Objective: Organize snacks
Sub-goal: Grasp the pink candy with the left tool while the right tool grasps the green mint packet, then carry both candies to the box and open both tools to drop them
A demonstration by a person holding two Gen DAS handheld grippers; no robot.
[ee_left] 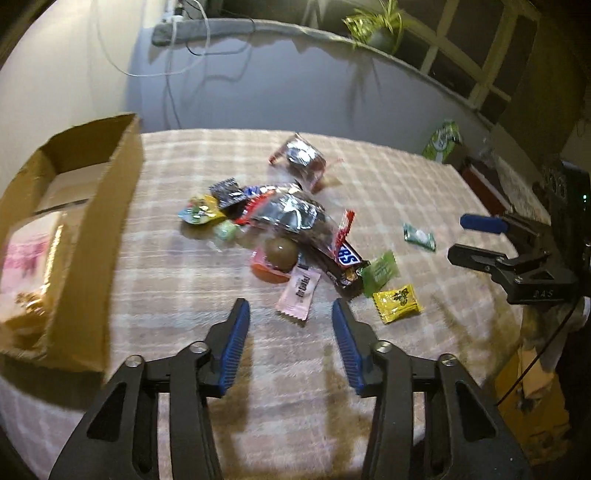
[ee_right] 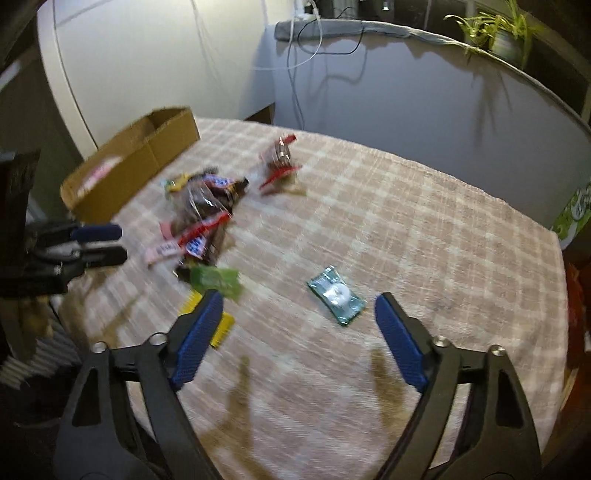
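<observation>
A pile of snacks lies mid-table: a Snickers bar (ee_left: 345, 264), a clear bag of chocolates (ee_left: 295, 218), a pink packet (ee_left: 300, 292), a yellow candy (ee_left: 396, 302) and a green mint (ee_left: 419, 237). My left gripper (ee_left: 291, 314) is open and empty, just short of the pink packet. My right gripper (ee_right: 299, 306) is open and empty, with the green mint (ee_right: 337, 295) lying between and just beyond its fingers. An open cardboard box (ee_left: 92, 206) stands at the left; it also shows in the right wrist view (ee_right: 144, 155).
A second clear chocolate bag (ee_left: 304, 158) lies apart at the back. The checked tablecloth (ee_right: 424, 221) covers the table. The right gripper shows at the right edge in the left wrist view (ee_left: 476, 240). A green packet (ee_left: 443, 140) and a plant (ee_left: 380, 26) stand beyond.
</observation>
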